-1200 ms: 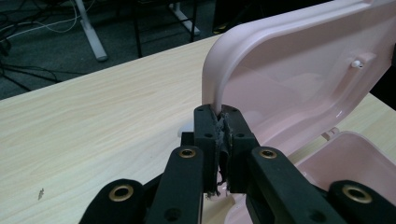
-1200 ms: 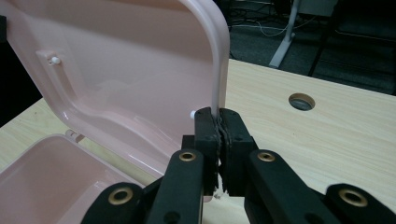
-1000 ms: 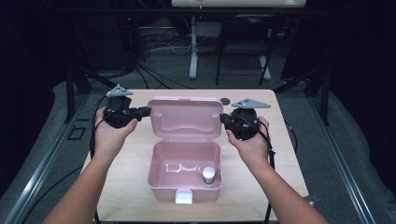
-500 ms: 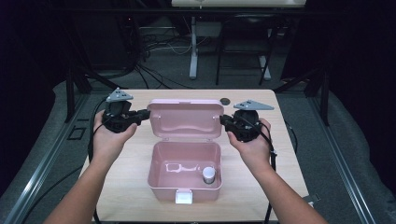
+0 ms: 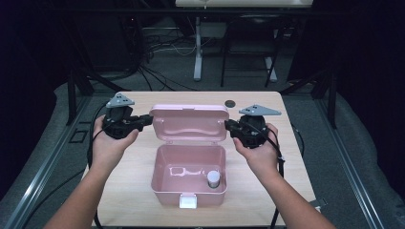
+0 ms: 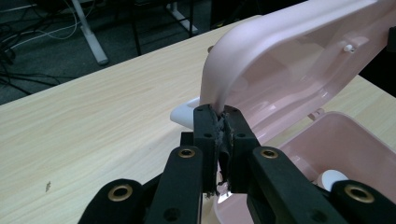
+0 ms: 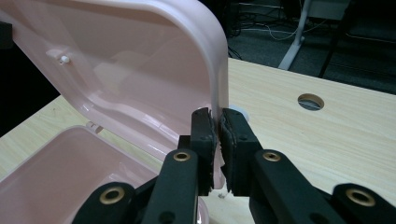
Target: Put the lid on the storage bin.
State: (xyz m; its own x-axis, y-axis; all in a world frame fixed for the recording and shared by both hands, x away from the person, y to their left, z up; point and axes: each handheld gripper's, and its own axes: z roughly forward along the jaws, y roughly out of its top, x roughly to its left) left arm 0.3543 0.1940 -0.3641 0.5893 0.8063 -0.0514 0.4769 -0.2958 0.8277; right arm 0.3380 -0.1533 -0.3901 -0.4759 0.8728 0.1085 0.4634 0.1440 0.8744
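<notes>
A pink plastic box (image 5: pixel 158 167) stands open on the wooden table with its lid (image 5: pixel 188 124) raised upright behind it. A small white-capped bottle (image 5: pixel 213 178) stands inside at the right. My left gripper (image 5: pixel 149 119) is shut on the lid's left edge; the left gripper view has the rim (image 6: pixel 219 88) pinched between the pads (image 6: pixel 220 112). My right gripper (image 5: pixel 228 125) holds the lid's right edge (image 7: pixel 219 84), the rim sitting between its pads (image 7: pixel 215 114). Its jaws have just been opening a little, with the rim still between them.
A white latch (image 5: pixel 187 202) hangs at the box's front wall. A round cable hole (image 5: pixel 230 103) lies in the tabletop behind the lid. Dark floor, cables and desk legs surround the table. Bare wood shows on both sides of the box.
</notes>
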